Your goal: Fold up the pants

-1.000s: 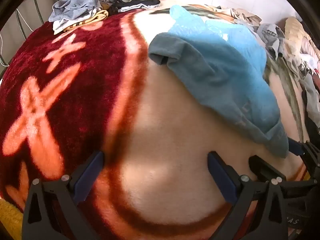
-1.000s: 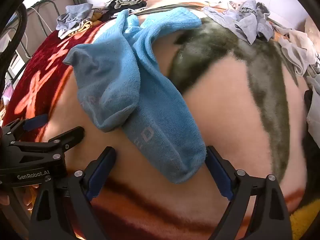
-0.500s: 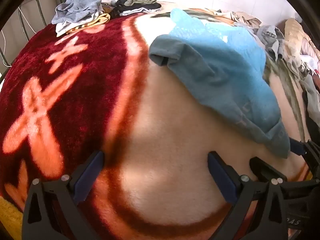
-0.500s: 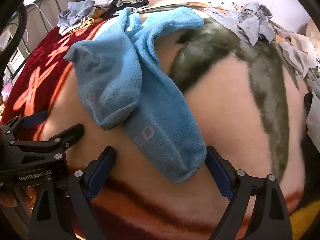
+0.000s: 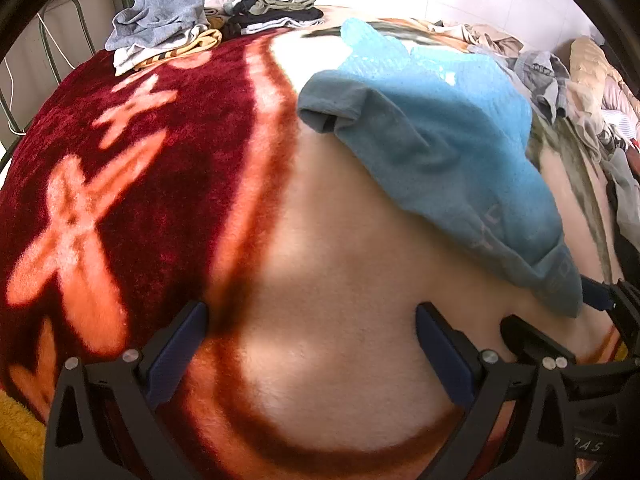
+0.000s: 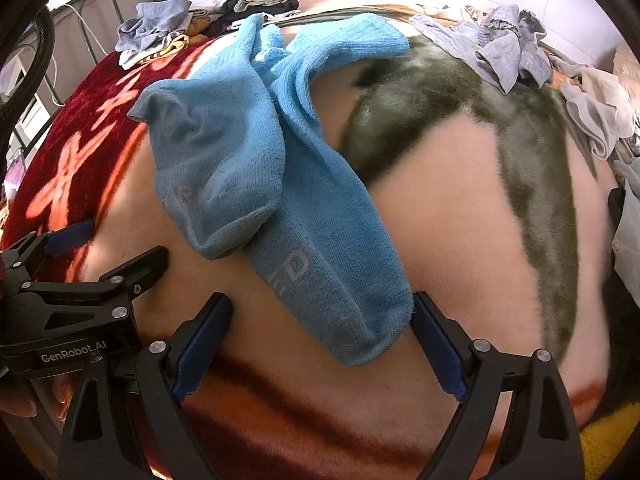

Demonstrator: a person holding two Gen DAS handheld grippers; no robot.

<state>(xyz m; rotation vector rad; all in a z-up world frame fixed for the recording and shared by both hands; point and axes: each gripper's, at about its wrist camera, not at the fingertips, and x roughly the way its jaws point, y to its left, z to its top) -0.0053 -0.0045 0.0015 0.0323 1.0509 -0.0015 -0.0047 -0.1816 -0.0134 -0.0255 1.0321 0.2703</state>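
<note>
The only garment laid out for work is a pair of blue socks (image 6: 280, 184), not pants, so the main risk is a mismatch: no pants can be picked out with certainty, and the likeliest candidates sit in the loose clothes heap (image 6: 500, 48) beyond the socks, on the far side of the bed.

Both tools are spread wide and grip nothing. The right tool (image 6: 320, 344) straddles the toe end of the socks, whose tip lies between its fingers and touches or nearly touches the right-hand one. The left tool (image 5: 312, 344) hovers over bare blanket (image 5: 328, 280) just left of the socks.

If the right tool closes here, I judge it would pinch only one sock's toe: the two socks overlap loosely, one lying across the other, so they would separate and drag. The plush blanket could also get caught in the bite.

No container shows. Folded clothes (image 5: 276, 8) are stacked in the open, far beyond the socks by the wall, beside a rumpled grey pile (image 5: 160, 28).
</note>
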